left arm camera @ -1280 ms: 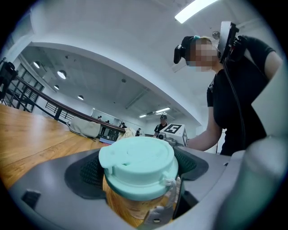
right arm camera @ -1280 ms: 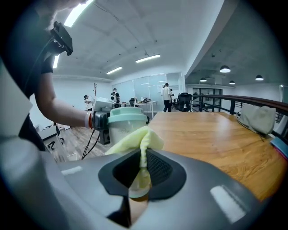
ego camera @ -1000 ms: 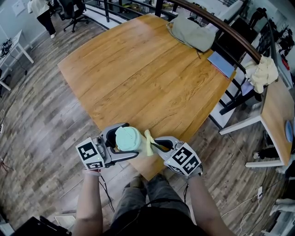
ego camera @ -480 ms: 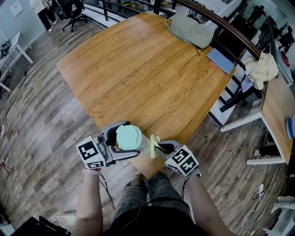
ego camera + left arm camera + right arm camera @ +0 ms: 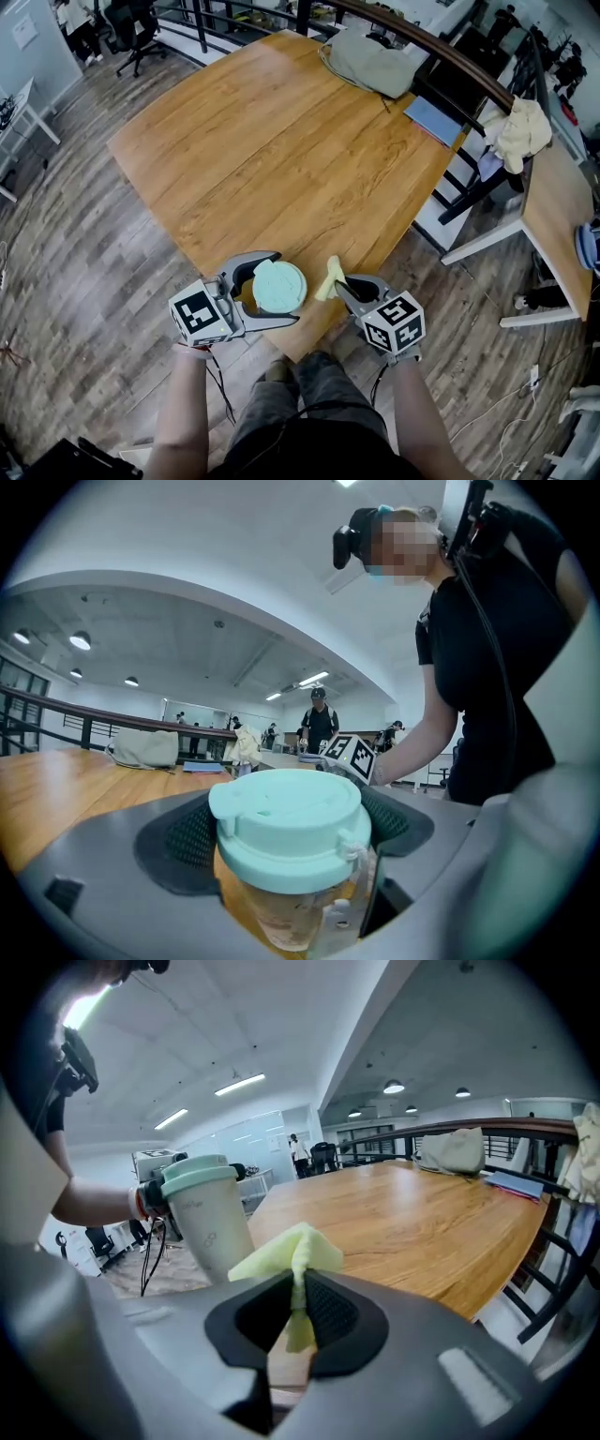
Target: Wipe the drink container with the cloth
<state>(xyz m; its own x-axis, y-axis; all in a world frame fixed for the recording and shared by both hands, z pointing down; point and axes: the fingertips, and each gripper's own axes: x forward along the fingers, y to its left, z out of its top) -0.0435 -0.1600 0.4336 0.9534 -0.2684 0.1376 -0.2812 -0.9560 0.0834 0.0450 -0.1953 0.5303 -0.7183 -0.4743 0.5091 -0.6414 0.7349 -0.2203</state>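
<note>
Presently the drink container (image 5: 278,286) is clasped by the left tool (image 5: 279,289) at the near corner of the desk (image 5: 281,141). The cloth (image 5: 330,278) (pale yellow) is pinched in the right tool (image 5: 345,283) just beside the container, not touching. Wiping appears pending: the cloth must be brought against its wall.

Open tabletop, clutter only along the far right edge

The table (image 5: 281,159) offers free passage across its middle and left. A grey bag (image 5: 370,64) and a blue folder (image 5: 433,120) block the far right edge, close beside the railing (image 5: 450,58). At the near corner the drink container (image 5: 278,286) and the cloth (image 5: 330,279) stand apart, leaving a narrow gap.
</note>
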